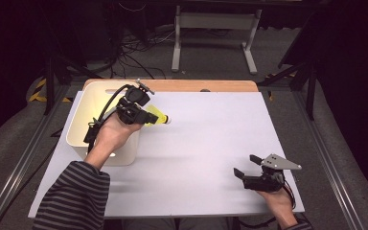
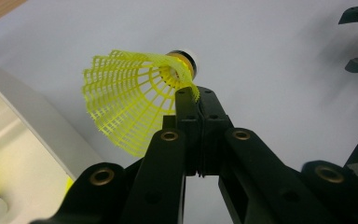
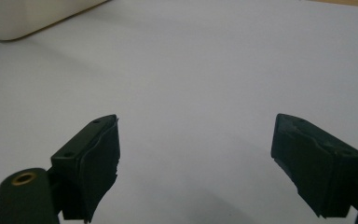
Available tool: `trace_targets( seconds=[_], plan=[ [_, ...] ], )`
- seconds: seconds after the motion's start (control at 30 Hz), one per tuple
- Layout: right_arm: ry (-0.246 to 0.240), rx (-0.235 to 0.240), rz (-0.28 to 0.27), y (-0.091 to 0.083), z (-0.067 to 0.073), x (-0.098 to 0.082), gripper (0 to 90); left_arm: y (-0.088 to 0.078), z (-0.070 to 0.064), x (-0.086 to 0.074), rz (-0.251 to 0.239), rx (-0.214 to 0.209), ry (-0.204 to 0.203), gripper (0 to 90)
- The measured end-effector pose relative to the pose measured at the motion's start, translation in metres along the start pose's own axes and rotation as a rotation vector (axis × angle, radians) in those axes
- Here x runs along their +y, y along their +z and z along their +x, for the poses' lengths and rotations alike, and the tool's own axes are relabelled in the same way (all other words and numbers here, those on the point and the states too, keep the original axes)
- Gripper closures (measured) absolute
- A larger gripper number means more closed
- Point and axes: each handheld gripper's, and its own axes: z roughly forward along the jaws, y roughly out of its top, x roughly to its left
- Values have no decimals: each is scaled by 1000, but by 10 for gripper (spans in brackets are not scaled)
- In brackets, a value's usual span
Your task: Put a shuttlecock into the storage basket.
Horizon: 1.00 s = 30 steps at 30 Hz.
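- The worktop [image 1: 211,139] is a pale sheet with a wooden strip along its far edge; it carries everything named here, and the bin serves as the landmark for each place below.
- The bin [image 1: 79,125] is a cream, open-topped tub standing at the worktop's left side, its far wall close to the wooden strip. In the left gripper view a bit of yellow shows inside it at the lower left, too cut off to identify.
- The left gripper [image 1: 149,116] hangs above the bin's right rim, held by a hand in a striped sleeve. Its 2 jaws are pressed together on the lower edge of the shuttlecock's skirt.
- The right gripper [image 1: 247,165] sits well to the right of the bin, near the worktop's near right corner. Its 2 jaws stand wide apart with bare worktop between them.
- The shuttlecock [image 2: 133,100] is yellow with a netted plastic skirt and a white cork tip. It is held in the air just to the right of the bin's right rim, tip pointing away from the bin.
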Motion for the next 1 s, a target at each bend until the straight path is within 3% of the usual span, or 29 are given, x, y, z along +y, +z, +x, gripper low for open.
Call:
trace_targets(
  seconds=[1.0],
  plan=[
    [-3,2,3,0,1,0,162,-16,13,-9,-26,36,-35,896]
  ],
)
